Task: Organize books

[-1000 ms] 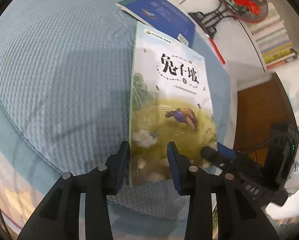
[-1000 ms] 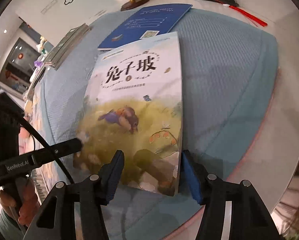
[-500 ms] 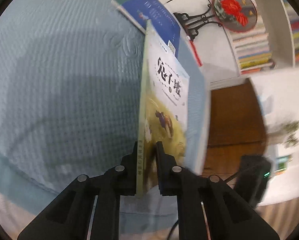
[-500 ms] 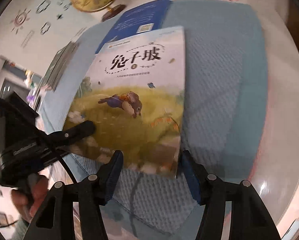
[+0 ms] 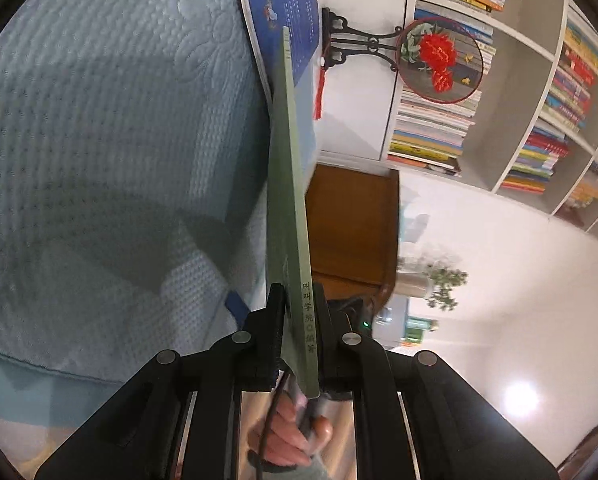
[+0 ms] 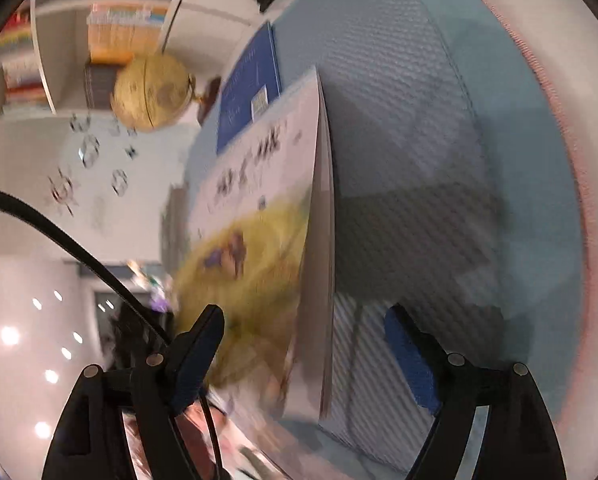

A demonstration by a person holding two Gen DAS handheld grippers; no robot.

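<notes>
Green along its spine, the picture book (image 5: pixel 289 184) stands on edge above the pale blue quilted cloth (image 5: pixel 99 140), its lower spine end pinched between the two fingers of the left gripper (image 5: pixel 299 328), which are pressed flat against both covers. From that gripper's camera the book runs edge-on from 6 o'clock up toward 12 o'clock. A blue book (image 5: pixel 285 12) lies flat on the cloth at 12 o'clock, beyond the raised one, and a round fan with red flowers (image 5: pixel 439 60) on a black stand sits at 1 o'clock before shelves packed with books (image 5: pixel 435 128).

The right gripper (image 6: pixel 311 344) has its fingers spread wide apart. The picture book's (image 6: pixel 259 248) yellow-and-white cover and page edges rise between them, nearer the left finger (image 6: pixel 197 344); whether it touches is blurred. A golden globe (image 6: pixel 151 92) stands at 10 o'clock.
</notes>
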